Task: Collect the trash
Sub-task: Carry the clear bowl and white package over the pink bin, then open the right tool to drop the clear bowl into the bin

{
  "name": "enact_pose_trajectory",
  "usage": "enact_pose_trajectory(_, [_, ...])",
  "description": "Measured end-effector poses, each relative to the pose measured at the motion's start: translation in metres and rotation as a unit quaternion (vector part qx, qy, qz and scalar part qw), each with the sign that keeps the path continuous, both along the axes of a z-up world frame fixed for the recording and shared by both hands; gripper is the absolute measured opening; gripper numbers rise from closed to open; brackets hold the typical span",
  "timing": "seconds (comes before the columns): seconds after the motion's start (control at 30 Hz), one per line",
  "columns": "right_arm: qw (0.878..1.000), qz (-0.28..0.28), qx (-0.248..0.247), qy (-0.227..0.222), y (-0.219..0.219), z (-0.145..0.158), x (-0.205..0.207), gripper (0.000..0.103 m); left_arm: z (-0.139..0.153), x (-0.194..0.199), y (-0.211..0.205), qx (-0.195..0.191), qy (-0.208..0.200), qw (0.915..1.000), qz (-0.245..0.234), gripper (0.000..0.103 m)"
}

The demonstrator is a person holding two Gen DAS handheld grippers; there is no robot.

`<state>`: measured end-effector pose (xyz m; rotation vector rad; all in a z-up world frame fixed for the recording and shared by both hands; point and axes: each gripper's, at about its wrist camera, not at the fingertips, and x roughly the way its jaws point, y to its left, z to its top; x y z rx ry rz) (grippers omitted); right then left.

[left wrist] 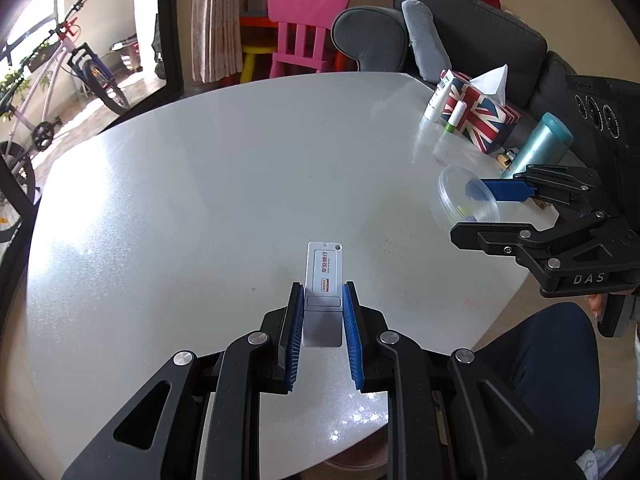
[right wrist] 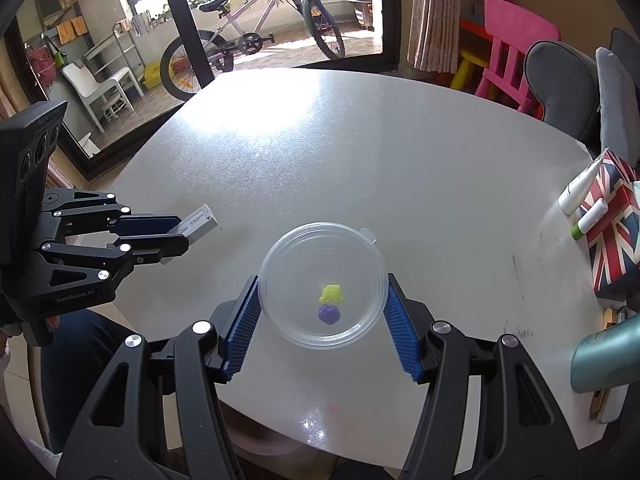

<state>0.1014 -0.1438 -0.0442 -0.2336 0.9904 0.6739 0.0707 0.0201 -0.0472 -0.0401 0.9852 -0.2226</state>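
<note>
My left gripper [left wrist: 323, 292] is shut on a flat grey-and-white card-like device [left wrist: 324, 280], held just above the white table [left wrist: 200, 200]; it also shows in the right wrist view [right wrist: 198, 224]. My right gripper [right wrist: 322, 280] is shut on a clear round plastic container [right wrist: 324, 284], its blue pads [right wrist: 244, 320] pressing both sides. A yellow scrap [right wrist: 331, 293] and a purple scrap [right wrist: 329, 314] lie inside it. In the left wrist view the container [left wrist: 466, 196] sits at the right with the right gripper [left wrist: 480, 210] around it.
A Union Jack tissue box [left wrist: 480, 112] with two white tubes [left wrist: 438, 98] stands at the table's far right, beside a teal bottle [right wrist: 604, 356]. A grey sofa [left wrist: 460, 28] and pink chair [left wrist: 304, 36] stand beyond. The person's leg [left wrist: 552, 360] is by the near edge.
</note>
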Motion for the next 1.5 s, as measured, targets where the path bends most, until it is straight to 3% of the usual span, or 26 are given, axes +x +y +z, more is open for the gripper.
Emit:
enact_pose_trajectory(0.5, [0.999,0.034,0.008,-0.018,-0.022,0.022,-0.09,0.06,0.019,-0.077,-0.012,-0.017,-0.009,0.9997,0.014,0.02])
enact_pose_trajectory(0.93, [0.997,0.07,0.012,0.013,-0.021,0.007,-0.146,0.06,0.018,-0.127,-0.015,-0.033,-0.006,0.9991,0.024,0.02])
enact_pose_trajectory(1.23, [0.995,0.088,0.015,0.035,-0.011,-0.003,-0.156,0.061,0.012,-0.139,-0.013,-0.042,0.003,0.9988,0.026,0.02])
enact_pose_trajectory(1.3, [0.995,0.087,0.017,0.035,-0.012,-0.002,-0.155,0.068,0.012,-0.139,-0.013,-0.042,0.003,0.9988,0.026,0.02])
enact_pose_trajectory(1.37, [0.996,0.08,0.023,0.032,-0.014,0.0,-0.154,0.084,0.011,-0.14,-0.013,-0.042,0.004,0.9988,0.024,0.02])
enact_pose_trajectory(1.5, [0.997,0.067,0.025,0.031,-0.017,0.002,-0.15,0.089,0.009,-0.139,-0.016,-0.041,0.006,0.999,0.02,0.02])
